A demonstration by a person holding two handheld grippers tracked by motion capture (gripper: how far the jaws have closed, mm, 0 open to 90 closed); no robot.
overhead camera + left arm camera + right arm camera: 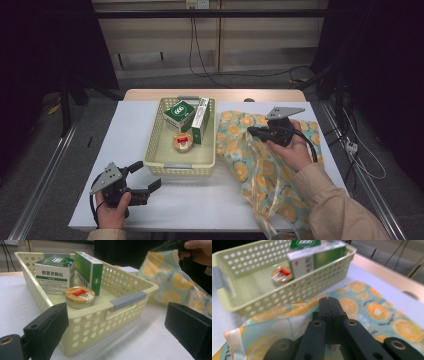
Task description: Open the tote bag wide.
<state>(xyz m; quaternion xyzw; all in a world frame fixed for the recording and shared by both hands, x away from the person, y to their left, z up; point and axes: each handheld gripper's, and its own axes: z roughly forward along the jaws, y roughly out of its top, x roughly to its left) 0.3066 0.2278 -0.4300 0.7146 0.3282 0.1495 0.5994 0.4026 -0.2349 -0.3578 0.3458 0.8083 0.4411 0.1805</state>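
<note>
A pale yellow perforated basket [155,150] [150,286] [324,277] stands mid-table. It holds a green and white box [179,114] [53,275], a tall green box [201,120] [87,271] [317,258] and a round orange tin [182,142] [80,296] [281,275]. Right of it lies a thin bag printed with orange slices [255,170] [172,282] [367,307]. My right gripper [250,131] [328,301] is shut on the bag's upper edge and holds that part raised off the table. My left gripper [149,174] [116,322] stands open and holds nothing, just short of the basket's near corner.
The white tabletop [200,200] has bare room in front of the basket and along its left side. A wooden strip [215,94] runs along the far edge. Cables and dark stands surround the table on the floor.
</note>
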